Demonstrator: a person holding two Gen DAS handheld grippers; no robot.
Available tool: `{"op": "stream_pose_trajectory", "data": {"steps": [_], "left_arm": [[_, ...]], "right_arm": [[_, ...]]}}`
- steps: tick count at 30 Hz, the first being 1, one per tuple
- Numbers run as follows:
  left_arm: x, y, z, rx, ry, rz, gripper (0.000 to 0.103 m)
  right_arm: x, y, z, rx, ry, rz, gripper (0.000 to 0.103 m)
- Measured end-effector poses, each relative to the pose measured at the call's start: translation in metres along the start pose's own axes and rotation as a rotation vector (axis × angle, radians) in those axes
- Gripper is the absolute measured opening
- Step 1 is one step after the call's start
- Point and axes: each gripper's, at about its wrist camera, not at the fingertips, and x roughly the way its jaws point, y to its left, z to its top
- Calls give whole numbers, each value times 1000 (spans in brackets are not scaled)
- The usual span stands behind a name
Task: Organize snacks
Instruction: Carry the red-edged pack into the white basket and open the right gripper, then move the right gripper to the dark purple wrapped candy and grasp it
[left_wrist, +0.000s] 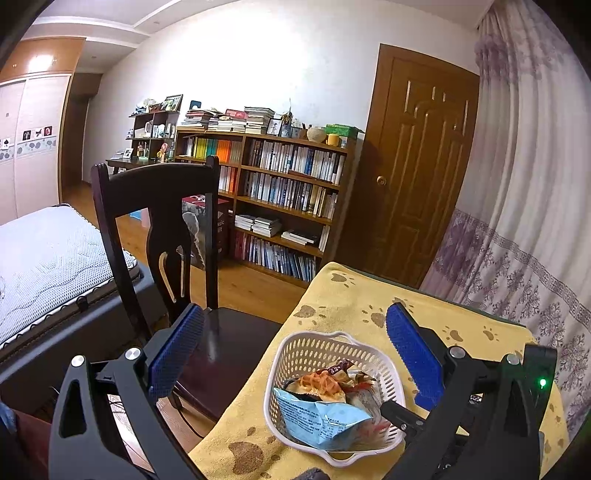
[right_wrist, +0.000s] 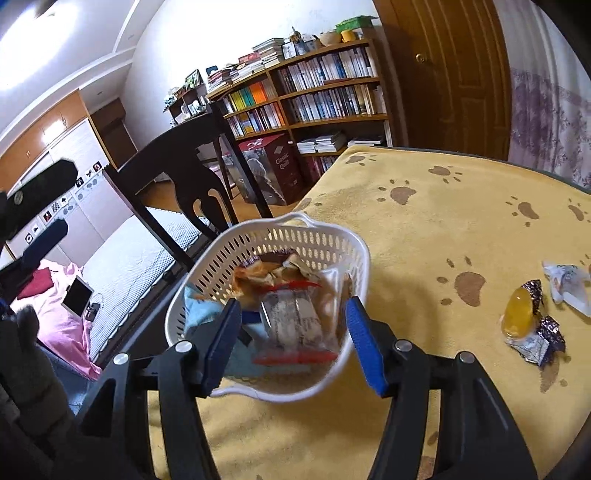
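Note:
A white perforated basket (left_wrist: 314, 341) (right_wrist: 334, 236) stands near the left edge of a table with a yellow paw-print cloth (right_wrist: 443, 229). Several snack packets lie in it: a light blue packet (left_wrist: 317, 421), an orange one (left_wrist: 321, 384) and a clear packet with red stripes (right_wrist: 295, 321). My right gripper (right_wrist: 293, 302) hangs open over the basket's near side, and the clear packet lies blurred between its blue pads (right_wrist: 364, 343) without touching them. My left gripper (left_wrist: 295, 350) is open and holds nothing, raised above the basket and the table's edge. A yellow candy in dark foil (right_wrist: 521, 317) and a white wrapped snack (right_wrist: 569, 284) lie on the cloth at the right.
A dark wooden chair (left_wrist: 166, 229) stands close against the table's left side. Behind it is a bed (left_wrist: 48, 266), with a bookshelf (left_wrist: 288, 192) and a brown door (left_wrist: 417, 166) further back. A patterned curtain (left_wrist: 524, 221) hangs along the table's far right.

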Motion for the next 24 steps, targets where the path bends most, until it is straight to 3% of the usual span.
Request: {"op": "stream_pose_trajectory", "data": {"steps": [10,20,24], "left_arm": [[0,-12,-4,39,7,-13,100],[3,-21,-8,62,20,-21,100],[5,-25,-10,75,24,-25,100]], "right_arm": [[-13,-35,-7,53,-12,-54,59],[-36,-100,-6,137,-37,-145,59],[-46,-128,-6,167,-45,-190,52]]}}
